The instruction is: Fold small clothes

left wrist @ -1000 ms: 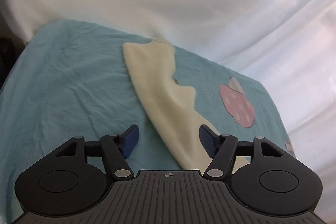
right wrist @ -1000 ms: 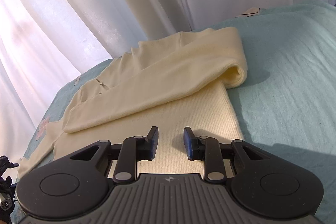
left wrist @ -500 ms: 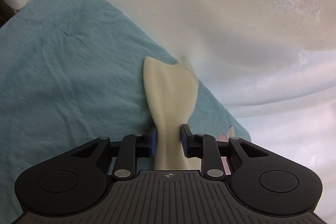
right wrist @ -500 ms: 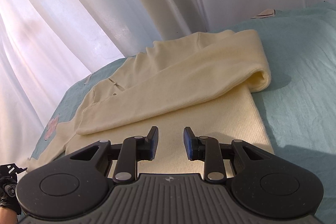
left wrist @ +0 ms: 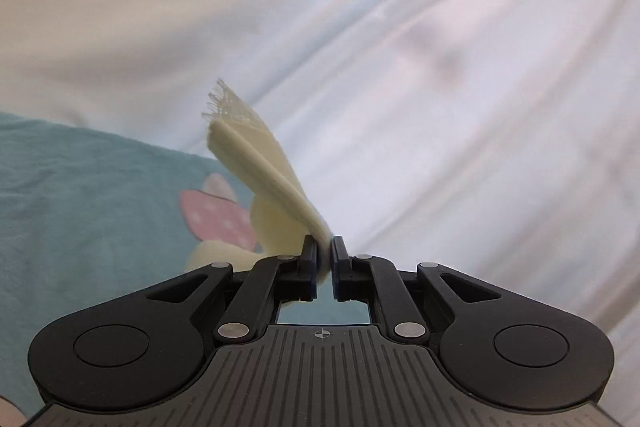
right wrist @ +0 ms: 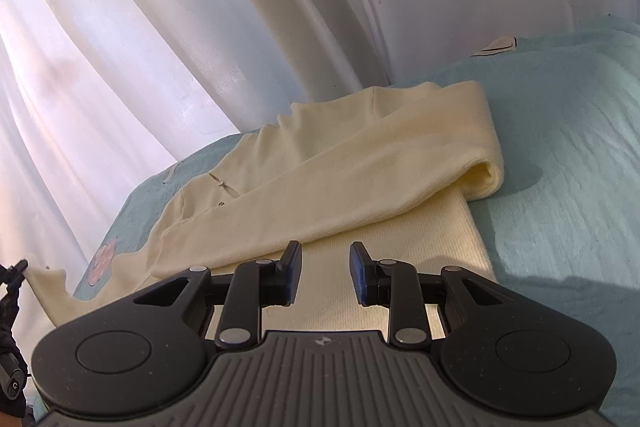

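While the cream sweater (right wrist: 320,187) lies spread on the teal blanket (right wrist: 560,147), one sleeve (left wrist: 276,179) is lifted and pinched tightly between the jaws of the left gripper (left wrist: 324,247). The right gripper (right wrist: 325,267) is held above the hem, its jaws parted and empty, before white curtains (right wrist: 160,27).

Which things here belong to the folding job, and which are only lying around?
Belong to the job:
- cream sweater
- its sleeve, pinched in the left gripper
- right gripper, open

Just there:
- teal blanket
- white curtain
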